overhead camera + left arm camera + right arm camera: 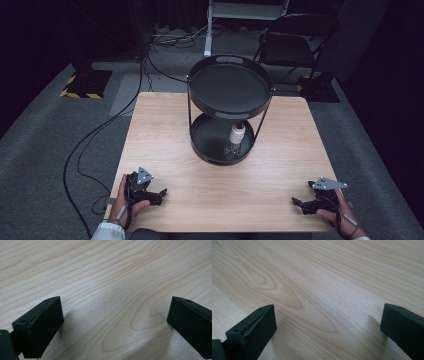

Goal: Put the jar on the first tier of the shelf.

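Both tongs rest on the worktop near its front edge, left tongs and right tongs gaping wide, nothing held (a ready pose). The bottle stands upright on the stand's lower tray, well apart from both.

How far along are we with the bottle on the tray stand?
Nothing looks done: the bottle stands upright on the lower tier of the tray stand. Nothing is in hand; left gripper and right gripper rest open on the table. Reaching and grasping remain.
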The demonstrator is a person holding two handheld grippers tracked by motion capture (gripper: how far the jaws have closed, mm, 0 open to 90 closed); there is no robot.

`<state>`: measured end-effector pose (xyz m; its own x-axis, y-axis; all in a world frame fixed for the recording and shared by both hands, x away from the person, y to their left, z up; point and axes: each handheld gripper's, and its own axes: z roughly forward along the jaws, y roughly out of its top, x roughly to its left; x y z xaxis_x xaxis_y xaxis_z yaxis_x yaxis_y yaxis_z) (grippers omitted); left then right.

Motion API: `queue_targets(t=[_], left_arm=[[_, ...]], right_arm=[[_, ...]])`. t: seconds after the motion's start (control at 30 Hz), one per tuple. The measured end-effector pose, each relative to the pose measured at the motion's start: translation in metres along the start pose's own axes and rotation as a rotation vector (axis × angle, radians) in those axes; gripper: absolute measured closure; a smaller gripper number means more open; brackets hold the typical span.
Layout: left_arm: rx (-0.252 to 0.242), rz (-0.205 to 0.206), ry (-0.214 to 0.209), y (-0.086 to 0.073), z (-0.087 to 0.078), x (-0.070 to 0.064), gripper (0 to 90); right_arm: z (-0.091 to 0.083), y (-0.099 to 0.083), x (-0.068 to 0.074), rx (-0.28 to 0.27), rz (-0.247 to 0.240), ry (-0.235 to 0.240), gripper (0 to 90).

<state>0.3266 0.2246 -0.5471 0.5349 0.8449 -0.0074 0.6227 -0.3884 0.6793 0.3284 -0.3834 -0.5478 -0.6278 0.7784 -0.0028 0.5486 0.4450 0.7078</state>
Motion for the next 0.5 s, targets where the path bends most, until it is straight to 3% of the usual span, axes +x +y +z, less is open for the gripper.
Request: queue_targets(t=[0.5], left_arm=[[-0.001, 0.0, 0.0, 0.0, 0.0001, 0.0, 0.2]], right_arm=[[0.0004, 0.0002, -0.0003, -0.001, 0.005, -0.005, 0.0]])
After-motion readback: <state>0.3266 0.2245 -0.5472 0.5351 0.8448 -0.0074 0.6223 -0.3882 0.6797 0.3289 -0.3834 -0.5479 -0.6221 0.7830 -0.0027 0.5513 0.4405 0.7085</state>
